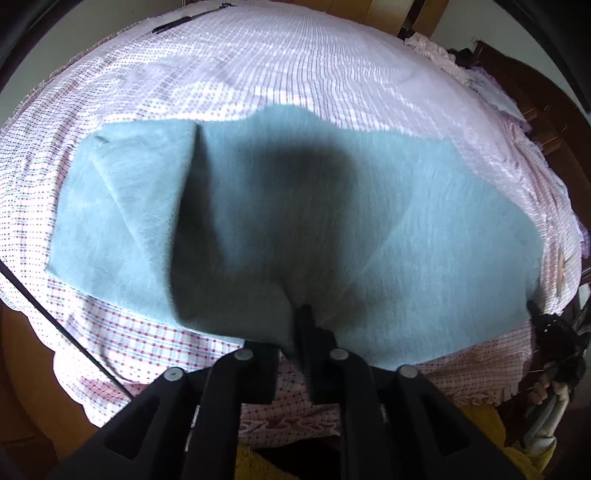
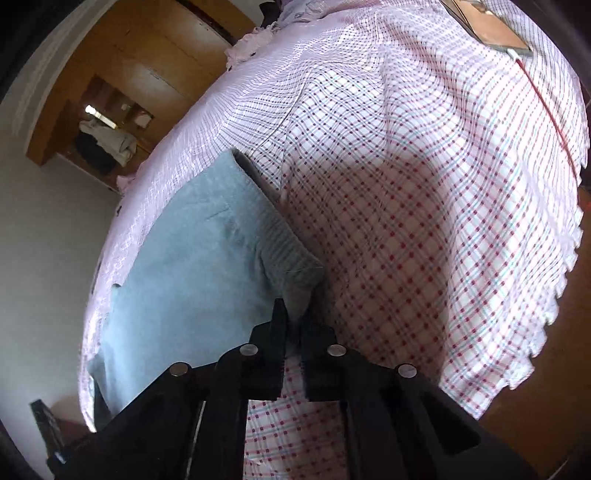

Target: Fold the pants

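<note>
Light blue-grey pants [image 1: 332, 206] lie spread across a bed with a pink checked sheet [image 1: 258, 66], and one part is folded over at the left. My left gripper [image 1: 295, 314] is at their near edge. Cloth drapes over its left finger and bunches between the jaws, with creases running out from the pinch. In the right wrist view the pants [image 2: 192, 258] reach to the ribbed waistband [image 2: 288, 254]. My right gripper [image 2: 293, 317] is shut on the waistband's near corner, which is lifted a little off the sheet [image 2: 406, 184].
A flat brown object [image 2: 491, 33] with a red cable [image 2: 554, 122] lies at the far end of the bed. A wooden wardrobe [image 2: 147, 55] stands beyond it. A thin black cable [image 1: 55, 317] crosses the bed's left edge. A hand [image 1: 543, 387] shows at the right edge.
</note>
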Demonstrator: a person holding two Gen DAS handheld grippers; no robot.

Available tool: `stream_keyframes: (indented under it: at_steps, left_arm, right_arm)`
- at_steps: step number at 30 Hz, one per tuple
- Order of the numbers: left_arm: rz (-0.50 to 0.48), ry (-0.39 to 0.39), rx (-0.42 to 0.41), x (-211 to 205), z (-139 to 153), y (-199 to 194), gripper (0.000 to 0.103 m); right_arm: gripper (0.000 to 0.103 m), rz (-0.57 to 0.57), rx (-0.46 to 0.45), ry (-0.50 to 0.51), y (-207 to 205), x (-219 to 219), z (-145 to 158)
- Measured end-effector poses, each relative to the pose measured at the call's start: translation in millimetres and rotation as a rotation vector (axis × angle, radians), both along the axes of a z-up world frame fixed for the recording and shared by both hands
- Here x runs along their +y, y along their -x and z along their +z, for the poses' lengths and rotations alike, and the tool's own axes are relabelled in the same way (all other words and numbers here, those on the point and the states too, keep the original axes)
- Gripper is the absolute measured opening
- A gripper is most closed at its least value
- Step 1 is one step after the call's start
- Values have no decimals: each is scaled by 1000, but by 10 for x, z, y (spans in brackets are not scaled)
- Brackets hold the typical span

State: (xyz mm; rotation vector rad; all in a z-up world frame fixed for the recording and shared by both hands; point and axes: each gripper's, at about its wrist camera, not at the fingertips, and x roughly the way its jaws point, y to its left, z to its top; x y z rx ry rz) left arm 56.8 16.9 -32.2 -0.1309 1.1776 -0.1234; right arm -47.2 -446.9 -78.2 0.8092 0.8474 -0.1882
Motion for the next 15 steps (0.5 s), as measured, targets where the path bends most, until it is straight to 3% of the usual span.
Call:
stream_keyframes:
  at_steps: [3,9,15]
  left_arm:
    - [29,6,-27,181,135,43,21]
    - [119,16,-78,660,323,150,26]
    - [203,8,-123,994,412,37,26]
  right_arm:
    - [9,0,23,53,35,7,124]
    - [9,-80,74,239,177,22,432]
    - [9,-12,39,220,39,179,610]
